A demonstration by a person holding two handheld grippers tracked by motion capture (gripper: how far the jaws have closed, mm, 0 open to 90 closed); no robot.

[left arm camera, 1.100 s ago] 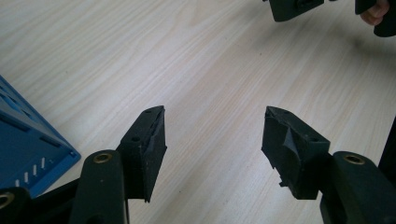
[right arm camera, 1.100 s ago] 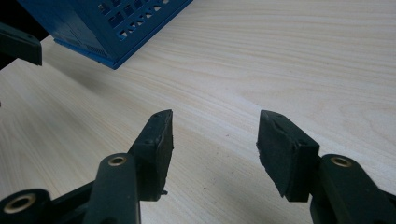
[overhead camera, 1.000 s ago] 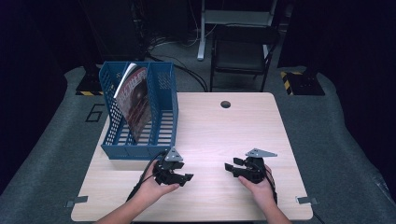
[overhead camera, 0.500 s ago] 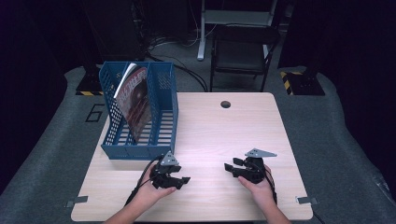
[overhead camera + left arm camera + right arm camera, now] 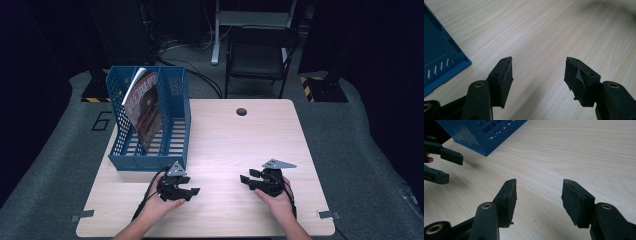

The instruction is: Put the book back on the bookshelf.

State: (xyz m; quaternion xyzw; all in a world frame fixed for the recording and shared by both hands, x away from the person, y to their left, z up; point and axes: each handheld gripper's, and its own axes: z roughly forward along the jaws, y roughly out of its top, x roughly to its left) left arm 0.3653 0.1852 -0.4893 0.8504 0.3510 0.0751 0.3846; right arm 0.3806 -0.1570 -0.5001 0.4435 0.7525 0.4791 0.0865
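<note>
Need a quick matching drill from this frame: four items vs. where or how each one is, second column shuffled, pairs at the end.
Column 1:
1. magazine
2. blue file rack
3. left gripper
4. cable hole

Column 2:
A. jaws open over bare wood, just in front of the rack
B. near the far edge of the table
C. stands at the table's left side
D. leans upright inside a rack slot

Pairs: 1-D, 2-C, 3-A, 4-B
</note>
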